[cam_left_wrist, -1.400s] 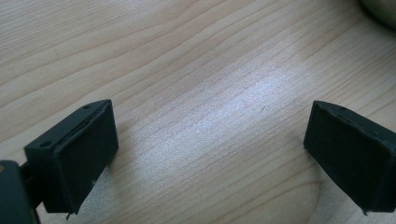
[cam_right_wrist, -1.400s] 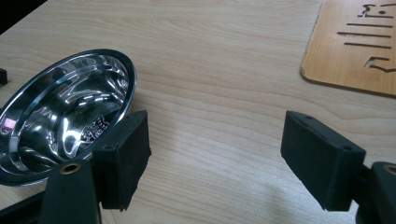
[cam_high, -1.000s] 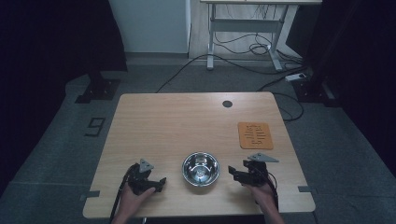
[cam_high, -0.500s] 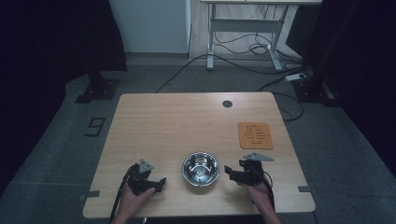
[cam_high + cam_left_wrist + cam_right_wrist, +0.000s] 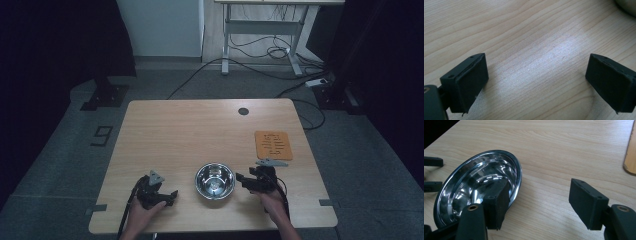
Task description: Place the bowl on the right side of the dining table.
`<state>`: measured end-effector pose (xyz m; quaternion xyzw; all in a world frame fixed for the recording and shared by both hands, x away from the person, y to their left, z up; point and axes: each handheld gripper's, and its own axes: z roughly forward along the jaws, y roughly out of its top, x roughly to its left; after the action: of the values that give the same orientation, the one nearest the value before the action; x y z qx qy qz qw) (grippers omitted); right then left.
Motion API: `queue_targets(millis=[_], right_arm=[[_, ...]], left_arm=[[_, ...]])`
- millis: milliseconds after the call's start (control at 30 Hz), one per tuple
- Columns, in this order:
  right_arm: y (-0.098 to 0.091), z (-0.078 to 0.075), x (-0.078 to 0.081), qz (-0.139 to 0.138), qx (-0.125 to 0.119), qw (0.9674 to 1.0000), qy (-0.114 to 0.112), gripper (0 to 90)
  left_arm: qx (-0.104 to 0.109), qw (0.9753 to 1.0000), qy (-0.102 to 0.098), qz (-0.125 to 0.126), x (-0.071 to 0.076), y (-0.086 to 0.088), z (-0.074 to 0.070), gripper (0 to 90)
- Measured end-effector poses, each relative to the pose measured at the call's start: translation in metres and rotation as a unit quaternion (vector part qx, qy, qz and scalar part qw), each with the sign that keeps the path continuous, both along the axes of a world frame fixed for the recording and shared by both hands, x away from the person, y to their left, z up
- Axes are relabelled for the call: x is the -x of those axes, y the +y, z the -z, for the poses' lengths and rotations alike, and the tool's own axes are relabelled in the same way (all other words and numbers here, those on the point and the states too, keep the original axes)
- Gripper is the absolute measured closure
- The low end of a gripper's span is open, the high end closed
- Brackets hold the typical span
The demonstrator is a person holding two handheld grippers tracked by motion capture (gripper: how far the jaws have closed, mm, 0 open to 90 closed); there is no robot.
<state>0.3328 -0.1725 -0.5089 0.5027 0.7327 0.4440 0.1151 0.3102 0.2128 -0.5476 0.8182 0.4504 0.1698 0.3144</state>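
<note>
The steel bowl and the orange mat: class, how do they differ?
The steel bowl is round, shiny and deep; the orange mat is rectangular, matte and flat. The bowl sits near the front edge between the two grippers; the mat lies farther back on the right. Both rest on the wooden table.

Steel bowl between both grippers, orange mat near the right edge, far tabletop open

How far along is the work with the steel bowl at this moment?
Nothing looks done: the steel bowl sits empty on the wooden table, ungripped. In hand: the right gripper, jaws open, is next to the bowl's rim; the left gripper is open over bare wood. Any grasp or move is not yet done.
</note>
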Motion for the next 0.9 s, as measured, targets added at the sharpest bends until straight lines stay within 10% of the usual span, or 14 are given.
queue_targets(millis=[900], right_arm=[[0.03, 0.014, -0.012, -0.032, -0.005, 0.9992, 0.025, 36.5]], left_arm=[[0.0, 1.0, -0.001, -0.001, 0.0, 0.0, 0.0, 4.4]])
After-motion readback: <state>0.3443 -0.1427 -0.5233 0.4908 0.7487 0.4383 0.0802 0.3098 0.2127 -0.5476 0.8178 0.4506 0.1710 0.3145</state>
